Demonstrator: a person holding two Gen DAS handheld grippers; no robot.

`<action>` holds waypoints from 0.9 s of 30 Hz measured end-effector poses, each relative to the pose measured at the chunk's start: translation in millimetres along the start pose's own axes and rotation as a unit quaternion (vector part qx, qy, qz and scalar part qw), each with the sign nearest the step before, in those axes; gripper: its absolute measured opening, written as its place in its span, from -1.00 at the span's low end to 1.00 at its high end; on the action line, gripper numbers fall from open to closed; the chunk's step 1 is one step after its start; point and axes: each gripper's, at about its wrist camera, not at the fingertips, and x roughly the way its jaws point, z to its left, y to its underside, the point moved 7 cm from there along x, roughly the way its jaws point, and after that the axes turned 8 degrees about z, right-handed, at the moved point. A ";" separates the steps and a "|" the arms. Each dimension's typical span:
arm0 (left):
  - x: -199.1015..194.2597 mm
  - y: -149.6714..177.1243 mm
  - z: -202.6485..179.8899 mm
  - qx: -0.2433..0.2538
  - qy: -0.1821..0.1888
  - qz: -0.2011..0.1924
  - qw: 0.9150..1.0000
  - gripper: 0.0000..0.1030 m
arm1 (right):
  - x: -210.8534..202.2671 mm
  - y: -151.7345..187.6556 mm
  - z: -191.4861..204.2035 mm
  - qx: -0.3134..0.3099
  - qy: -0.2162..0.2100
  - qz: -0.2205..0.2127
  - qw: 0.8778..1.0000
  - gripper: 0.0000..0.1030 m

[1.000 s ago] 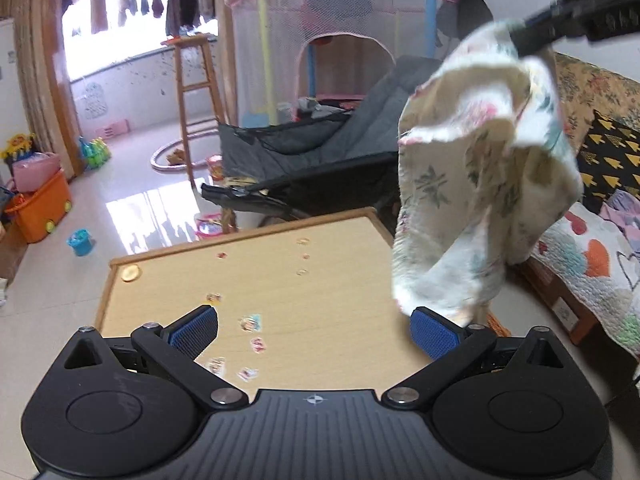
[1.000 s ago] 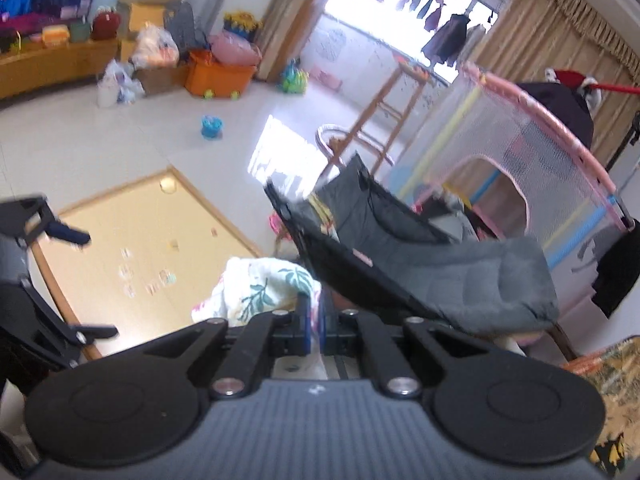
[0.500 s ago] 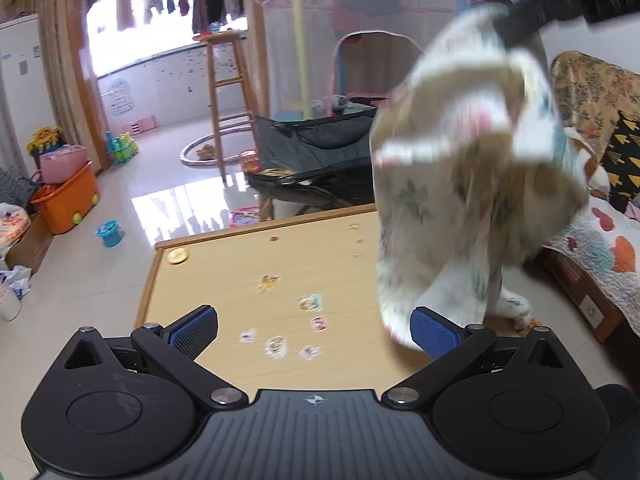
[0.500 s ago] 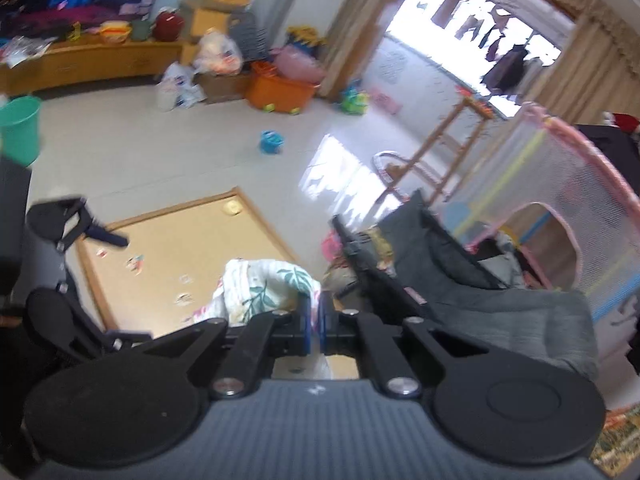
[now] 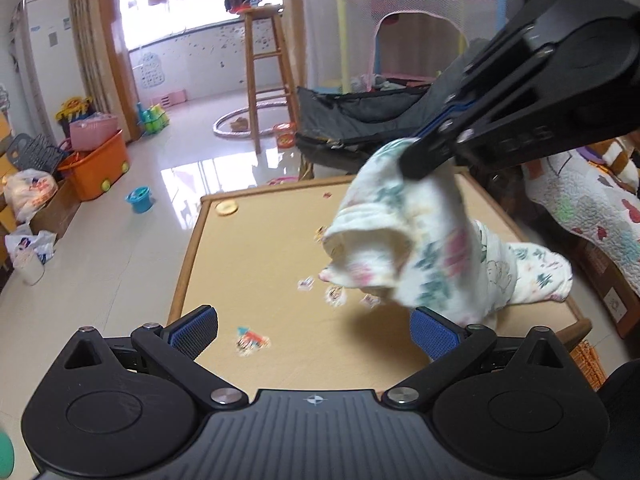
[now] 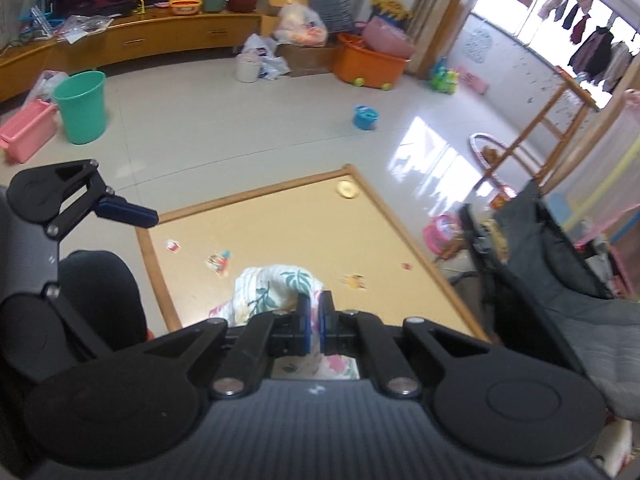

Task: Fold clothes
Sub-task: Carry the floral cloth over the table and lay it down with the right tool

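We note first the low wooden table (image 5: pixel 256 256), its light top framed by a raised wooden rim, standing on a pale tiled floor (image 5: pixel 120 240). Beyond its far edge sits a dark grey folding recliner (image 5: pixel 360 108), and behind that a pink-rimmed netted play enclosure (image 5: pixel 400 0). A wooden stool (image 5: pixel 266 68) stands near the bright window.

The floral garment (image 5: pixel 432 252), white with green and pink print, hangs over the right half of the table. Its upper part is bunched and lifted; its lower end appears to rest on the tabletop near the right rim, though blur leaves us unsure of that contact.

The right gripper (image 5: pixel 420 160) comes in from the upper right in the left wrist view, fingers clamped tight on the top of the garment. The right wrist view confirms this: cloth passes between the closed blue pads (image 6: pixel 306 320).

The left gripper (image 5: pixel 314 328) hovers over the near edge of the table, fingers spread wide and grasping nothing; its right pad (image 5: pixel 434 332) sits just beside the hanging fabric.

Several small stickers (image 5: pixel 252 340) lie scattered on the tabletop, and a small round yellow disc (image 5: pixel 226 208) sits near the far left corner.
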 end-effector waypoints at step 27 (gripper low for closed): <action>60.1 -1.8 -23.7 0.032 0.030 0.041 0.998 1.00 | 59.0 -10.5 -25.5 0.099 -0.045 -0.086 0.990 -0.50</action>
